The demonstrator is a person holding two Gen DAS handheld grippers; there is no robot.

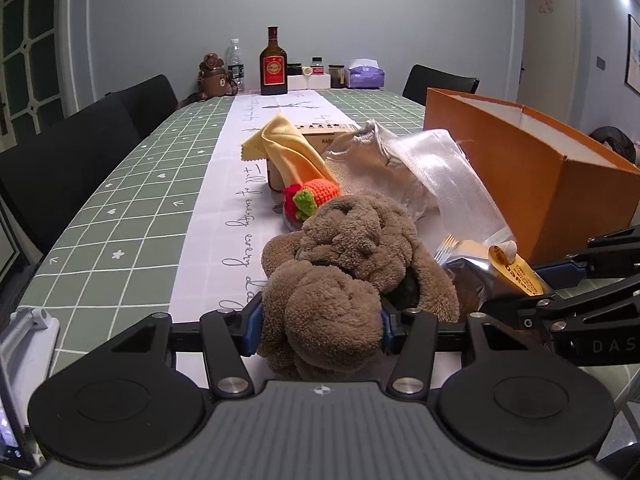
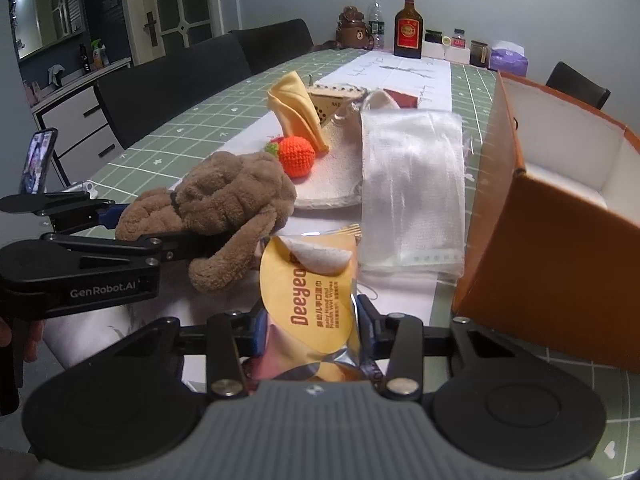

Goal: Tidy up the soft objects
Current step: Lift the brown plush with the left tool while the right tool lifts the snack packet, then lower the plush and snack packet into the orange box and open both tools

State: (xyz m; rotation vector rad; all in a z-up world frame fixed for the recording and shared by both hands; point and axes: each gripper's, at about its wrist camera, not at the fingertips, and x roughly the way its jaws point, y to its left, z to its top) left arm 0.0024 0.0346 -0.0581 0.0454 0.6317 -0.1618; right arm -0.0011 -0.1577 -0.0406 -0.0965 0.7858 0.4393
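A brown plush toy lies on the table runner, and my left gripper is shut on its near end, blue pads pressed into the fur. From the right wrist view that left gripper clamps the plush from the left. My right gripper is shut on a yellow wet-wipes pack, which stands up between its pads. An open orange box stands just to the right. Farther back lie a white gauze cloth, a yellow cloth and an orange crochet ball.
A pale plate under the crochet ball, a small cardboard box and a fork crowd the runner. A brown bottle, jars and a tissue box line the far edge. Black chairs flank the table; a phone stands left.
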